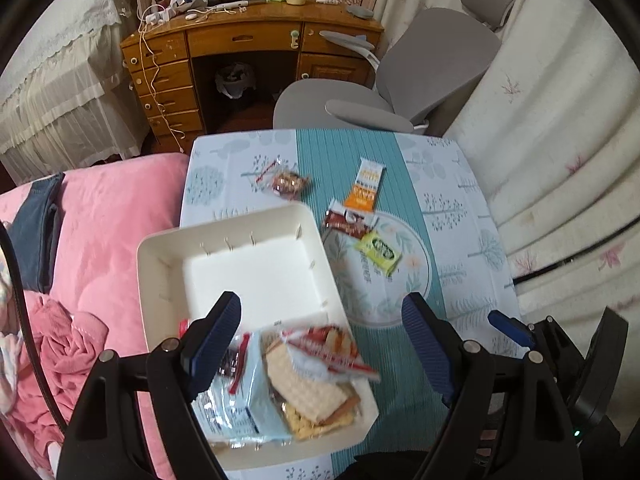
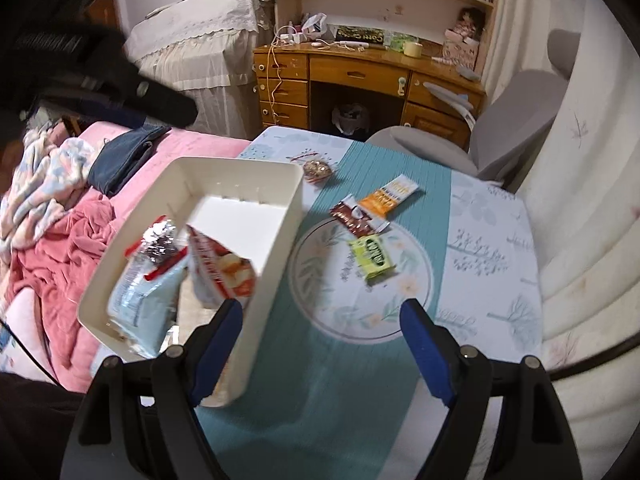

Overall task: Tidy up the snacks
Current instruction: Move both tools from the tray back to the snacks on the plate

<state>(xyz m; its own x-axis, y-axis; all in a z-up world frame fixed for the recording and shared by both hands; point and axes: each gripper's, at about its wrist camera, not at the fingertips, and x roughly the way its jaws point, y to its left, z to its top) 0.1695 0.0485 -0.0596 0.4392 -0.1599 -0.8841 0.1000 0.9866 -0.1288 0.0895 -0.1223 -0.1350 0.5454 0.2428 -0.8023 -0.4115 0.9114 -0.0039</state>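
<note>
While blur hampers view, patterned tablecloth [image 1: 460,184] beside pink bed [image 1: 120,208], apparently.

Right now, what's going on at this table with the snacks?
A person holds a two-finger gripper in each hand over a small table, sorting snacks into a white plastic bin. A pale blue packet and a red-and-white cracker packet already lie inside. Both the left gripper and right gripper are open and empty. An orange bar, brown bar, green packet and clear-wrapped round snack remain on the tablecloth.
</note>
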